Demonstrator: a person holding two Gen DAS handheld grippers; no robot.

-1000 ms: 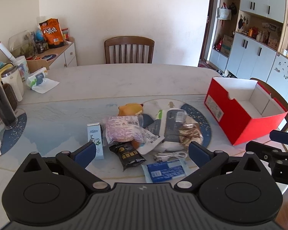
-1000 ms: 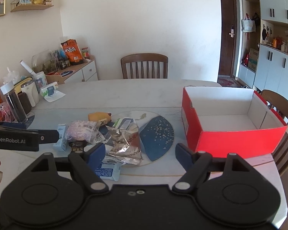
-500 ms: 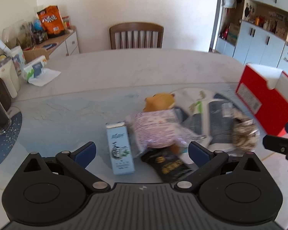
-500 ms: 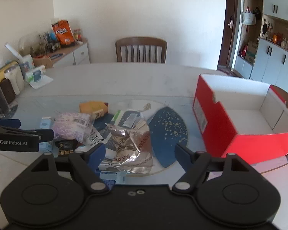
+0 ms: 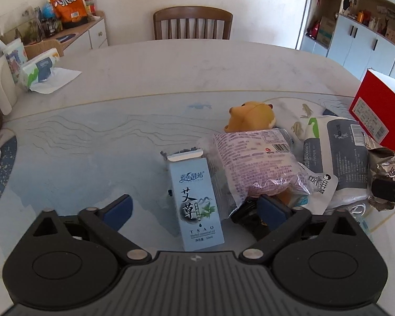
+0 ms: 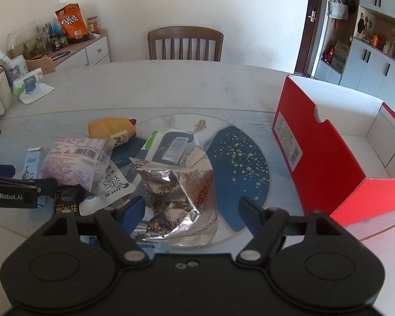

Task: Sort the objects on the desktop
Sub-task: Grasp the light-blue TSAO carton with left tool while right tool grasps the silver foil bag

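Marble table point(image 5: 150, 84) carries everything. Landmark: red cardboard box point(image 6: 326, 163), open top, white inside, printed sticker on its side, text too small to read.

Left of the box: crumpled silver foil bag point(image 6: 181, 197), black lettering upside down, "ZH" fragments only. Beyond it, grey-white tissue pack point(image 5: 337, 158), "PAPER" legible. Further left, pink-printed clear packet point(image 5: 252, 163) with barcode, resting on an orange plush toy point(image 5: 250, 115). Farthest from the box: pale blue carton point(image 5: 194, 200), upright, "艾草", "TSAO", "Herbal essential oil".

Left gripper point(image 5: 194, 208): wide, just been narrowing slightly, carton between the fingers, pads not touching. Right gripper point(image 6: 192, 208): moderately wide, just been closing, foil bag between, no contact. "GenRobot.AI" printed on the left gripper.
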